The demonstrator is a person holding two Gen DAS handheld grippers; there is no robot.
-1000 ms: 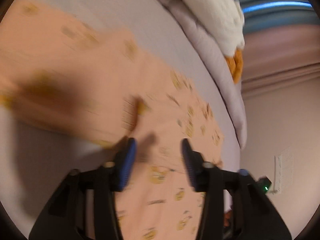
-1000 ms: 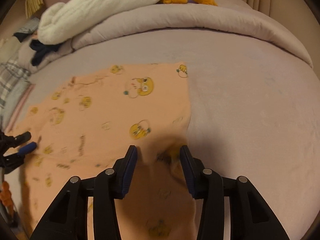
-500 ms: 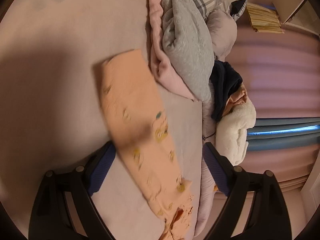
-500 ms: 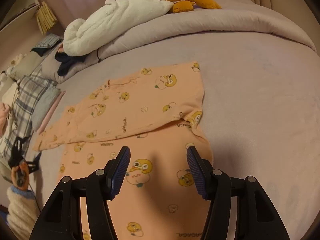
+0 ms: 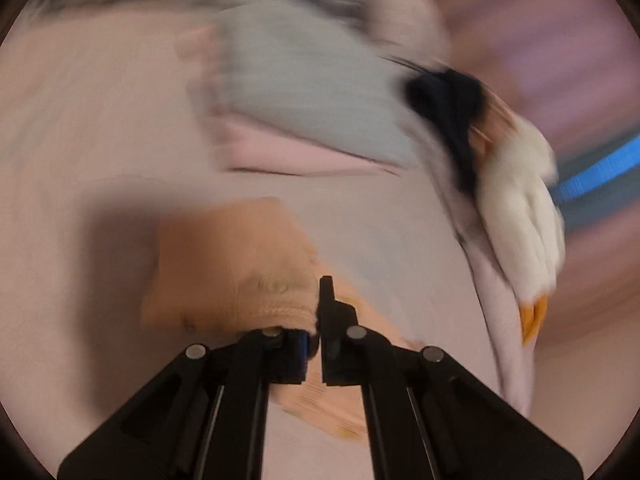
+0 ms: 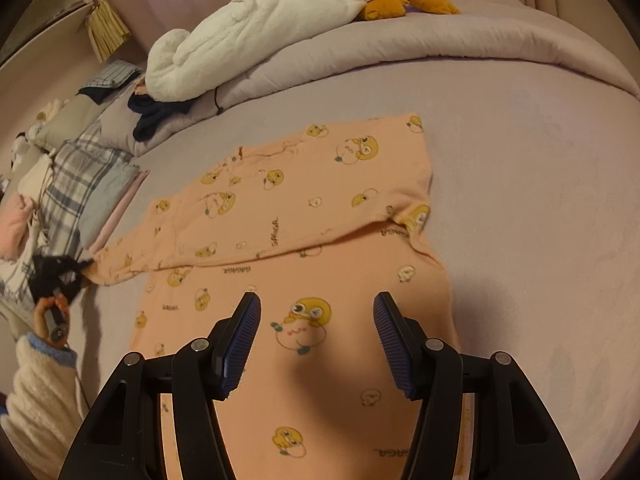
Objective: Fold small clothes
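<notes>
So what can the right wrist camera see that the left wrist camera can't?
Only the right wrist view shows the whole peach garment spread flat with its yellow cartoon prints, the right tool hanging open above it, and the left tool from outside, at the sleeve's end.

Only the left wrist view shows the left tool shut on the sleeve cuff up close, though it is blurry.

Both show the pinkish bed cover, the white plush toy with orange parts, a dark garment and the plaid fabric.
</notes>
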